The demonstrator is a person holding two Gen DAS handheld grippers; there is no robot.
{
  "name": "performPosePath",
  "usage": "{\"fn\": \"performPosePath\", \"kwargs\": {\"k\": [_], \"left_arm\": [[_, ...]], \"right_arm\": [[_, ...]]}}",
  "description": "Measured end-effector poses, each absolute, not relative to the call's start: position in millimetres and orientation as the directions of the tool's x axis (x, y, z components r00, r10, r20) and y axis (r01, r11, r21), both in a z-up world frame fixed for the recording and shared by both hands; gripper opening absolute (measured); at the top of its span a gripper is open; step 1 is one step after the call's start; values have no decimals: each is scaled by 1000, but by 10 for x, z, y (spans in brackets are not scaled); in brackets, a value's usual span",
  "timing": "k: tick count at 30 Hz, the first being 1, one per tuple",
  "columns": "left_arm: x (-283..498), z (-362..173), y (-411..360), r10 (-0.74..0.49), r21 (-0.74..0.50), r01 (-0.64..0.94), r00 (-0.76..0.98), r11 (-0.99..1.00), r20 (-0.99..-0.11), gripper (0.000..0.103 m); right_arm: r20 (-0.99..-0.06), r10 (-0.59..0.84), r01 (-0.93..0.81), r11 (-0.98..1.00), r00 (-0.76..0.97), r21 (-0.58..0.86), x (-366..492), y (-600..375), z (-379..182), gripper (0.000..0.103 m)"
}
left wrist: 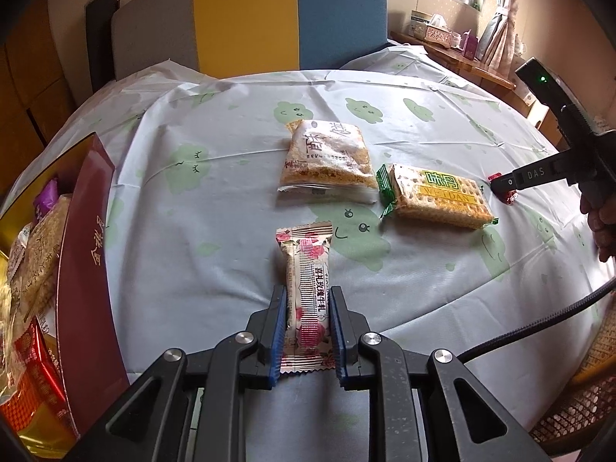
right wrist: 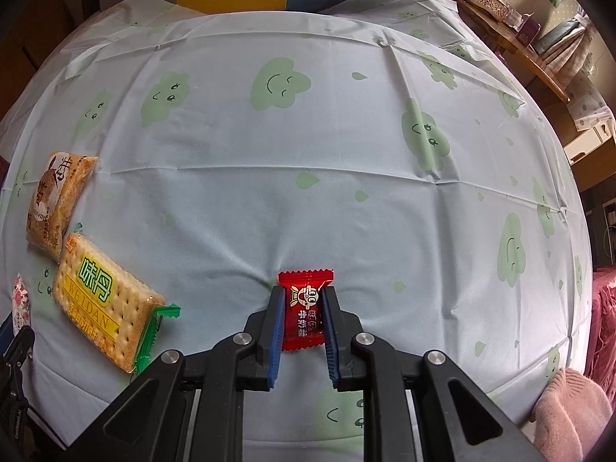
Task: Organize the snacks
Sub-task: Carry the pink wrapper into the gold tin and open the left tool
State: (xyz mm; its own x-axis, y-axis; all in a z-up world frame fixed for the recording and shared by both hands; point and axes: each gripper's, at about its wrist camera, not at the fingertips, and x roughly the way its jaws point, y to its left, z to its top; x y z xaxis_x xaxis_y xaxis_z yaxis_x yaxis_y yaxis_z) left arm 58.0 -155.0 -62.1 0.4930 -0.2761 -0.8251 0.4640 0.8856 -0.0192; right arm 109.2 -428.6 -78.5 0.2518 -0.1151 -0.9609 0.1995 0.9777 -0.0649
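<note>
I have a snack in each gripper, and neither one is in the box yet. My left gripper is closed narrow on the pink rose-patterned bar; the blue pads press its long sides and the bar's far end sticks out ahead of the fingertips over the bench. My right gripper is clamped tight on the small red candy, its crimped top edge showing just past the fingertips; in the left wrist view the same candy sits at that gripper's tip, down at the tablecloth. I cannot tell whether either snack has left the cloth.

The dark red box stands to the left of my left gripper, at the bench's edge, and it already holds several packets, among them a sesame-looking pack, a purple wrapper and red cartons. So I judge part of the sorting done.

Still lying loose on the bench, ahead of my left gripper and slightly to its right, are the clear-wrapped crumbly cake pack and, just beside it, the yellow-labelled cracker pack with green ends. From my right gripper they lie off to the left.

By my reckoning four snacks remain: the two I hold must travel to the box, then these two follow.
</note>
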Motion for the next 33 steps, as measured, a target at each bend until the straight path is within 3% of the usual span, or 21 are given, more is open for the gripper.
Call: {"fn": "performPosePath", "kwargs": {"k": [17, 25, 33], "left_arm": [[496, 114, -870, -381, -171, 392, 556, 904, -739, 21], [558, 282, 239, -275, -214, 173, 634, 961, -723, 21], [589, -41, 799, -188, -237, -3, 601, 971, -777, 23]], "right_arm": [[-951, -161, 143, 982, 265, -127, 1061, -4098, -800, 19], [-947, -176, 122, 981, 268, -148, 1053, -4023, -758, 19], [-946, -181, 117, 981, 268, -155, 1033, -3986, -747, 19]]}}
